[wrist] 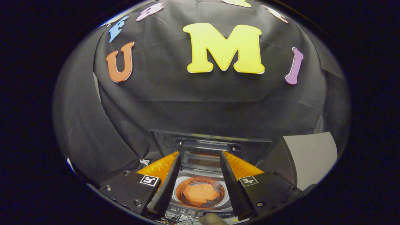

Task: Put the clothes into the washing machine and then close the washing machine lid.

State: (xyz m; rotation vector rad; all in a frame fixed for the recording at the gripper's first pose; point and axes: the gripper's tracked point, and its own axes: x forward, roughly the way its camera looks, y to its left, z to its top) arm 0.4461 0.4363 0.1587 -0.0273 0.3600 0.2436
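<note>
Black cloth wall behind; open jaws frame crumpled orange clothes (201, 194) in round drum (178, 190).

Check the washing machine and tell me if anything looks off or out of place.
Nothing stands out. The orange cloth lies bunched inside the washing machine drum, nothing hanging over the rim. The lid stands open behind it. The gripper is open above the drum, holding nothing.
</note>
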